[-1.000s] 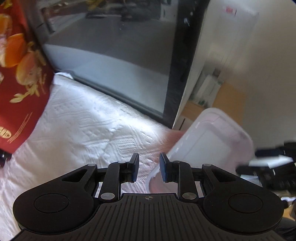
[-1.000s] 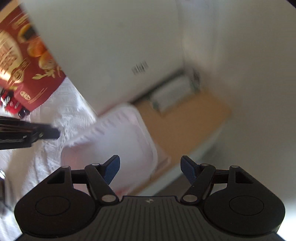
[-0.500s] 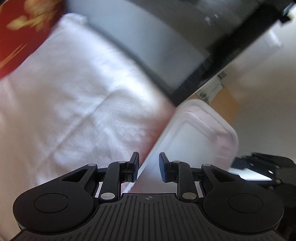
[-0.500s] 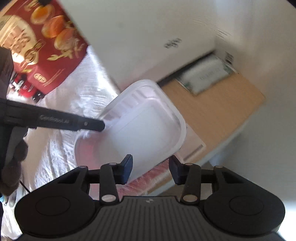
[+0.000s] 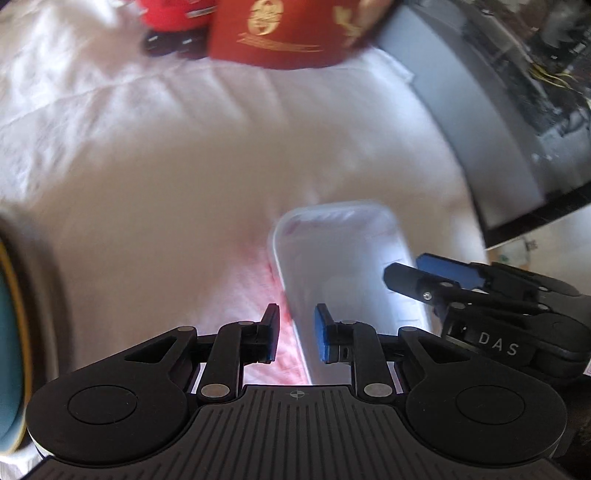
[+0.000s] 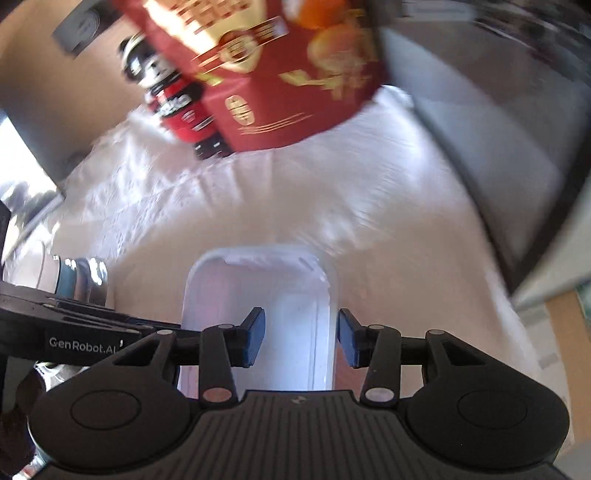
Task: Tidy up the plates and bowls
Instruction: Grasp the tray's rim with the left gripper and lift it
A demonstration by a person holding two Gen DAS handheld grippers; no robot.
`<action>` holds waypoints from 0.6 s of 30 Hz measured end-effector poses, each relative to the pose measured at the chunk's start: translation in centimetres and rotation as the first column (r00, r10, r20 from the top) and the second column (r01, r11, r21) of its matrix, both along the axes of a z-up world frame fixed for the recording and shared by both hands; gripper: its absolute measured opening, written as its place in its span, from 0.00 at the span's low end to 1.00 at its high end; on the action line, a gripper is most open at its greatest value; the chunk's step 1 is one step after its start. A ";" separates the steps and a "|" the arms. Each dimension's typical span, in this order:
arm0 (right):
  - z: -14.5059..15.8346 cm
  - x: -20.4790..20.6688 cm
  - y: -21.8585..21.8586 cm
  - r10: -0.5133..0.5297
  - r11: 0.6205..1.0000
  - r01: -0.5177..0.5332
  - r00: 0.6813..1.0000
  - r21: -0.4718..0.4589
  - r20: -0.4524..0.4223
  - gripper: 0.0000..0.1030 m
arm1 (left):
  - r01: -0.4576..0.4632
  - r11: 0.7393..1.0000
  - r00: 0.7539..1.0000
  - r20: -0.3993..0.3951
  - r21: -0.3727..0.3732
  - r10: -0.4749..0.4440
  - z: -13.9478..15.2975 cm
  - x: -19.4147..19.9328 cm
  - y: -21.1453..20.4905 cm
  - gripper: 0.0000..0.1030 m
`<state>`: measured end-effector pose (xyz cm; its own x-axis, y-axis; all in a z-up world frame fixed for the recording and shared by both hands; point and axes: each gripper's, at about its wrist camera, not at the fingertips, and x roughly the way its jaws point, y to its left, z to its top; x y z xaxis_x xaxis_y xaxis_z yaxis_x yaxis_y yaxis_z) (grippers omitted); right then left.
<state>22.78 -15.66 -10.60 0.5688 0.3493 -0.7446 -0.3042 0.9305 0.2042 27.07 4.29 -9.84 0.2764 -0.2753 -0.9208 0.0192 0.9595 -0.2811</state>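
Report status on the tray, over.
Left tongs just closing, tray rim between, clamp unclear. Right tongs just closed on other rim. Red box ahead, not touching.

Bright daylight, heavy motion blur, fisheye-warped edges

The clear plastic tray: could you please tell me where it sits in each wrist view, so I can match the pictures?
Left wrist view: the clear plastic tray is right of centre, running down between the left gripper fingers.
Right wrist view: the tray is at lower centre, its right rim between the right gripper fingers.
Shared landmark: the red box at the top, on the white cloth.
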 end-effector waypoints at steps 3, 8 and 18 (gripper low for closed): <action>-0.7 0.0 0.5 0.027 0.999 -0.028 0.999 -0.025 -0.032 0.43 | -0.024 1.000 1.000 -0.020 -0.015 0.024 -0.8 -0.8 0.5 0.22; -3.0 -0.2 0.1 0.060 0.997 -0.065 0.988 -0.032 -0.145 0.43 | -0.061 0.995 0.997 -0.041 -0.074 0.058 -2.0 -1.5 0.2 0.21; -2.8 -0.9 0.4 0.075 0.995 -0.081 0.992 -0.058 -0.105 0.27 | -0.092 0.994 0.996 0.004 -0.063 0.092 -1.5 -1.3 -0.3 0.18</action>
<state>21.86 -15.24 -13.38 0.4609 0.3413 -0.8192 -0.3568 0.9165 0.1810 25.73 3.98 -11.32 0.3095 -0.3051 -0.9006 -0.0662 0.9379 -0.3405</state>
